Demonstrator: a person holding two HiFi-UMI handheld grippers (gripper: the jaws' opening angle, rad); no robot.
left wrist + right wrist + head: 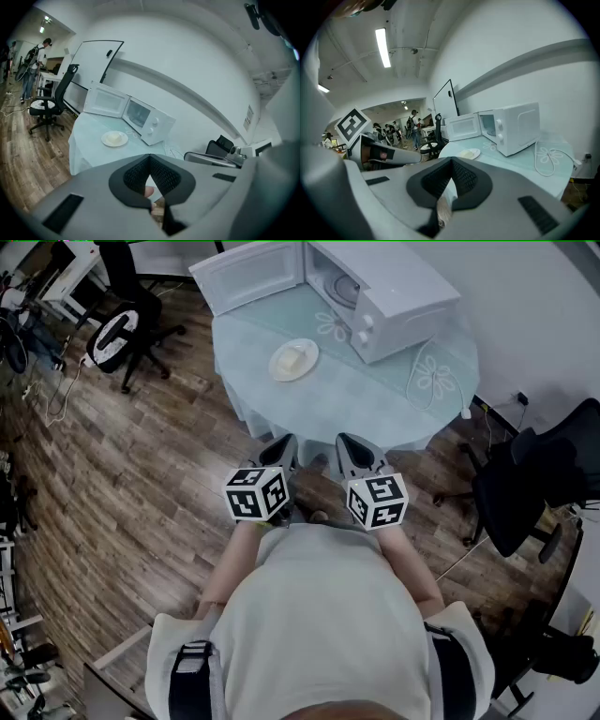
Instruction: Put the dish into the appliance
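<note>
Dish (293, 360), round so no long axis, lies flat on worktop (375, 401) just in front of microwave (384, 296), whose door is open. Left gripper (283, 442) & right gripper (350, 442): jaws together, empty, short of worktop edge. Background people (414, 125) appear in gripper views only.

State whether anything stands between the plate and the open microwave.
Nothing visible does. Only bare tablecloth lies between the plate and the microwave, and its door stands swung wide open.
</note>
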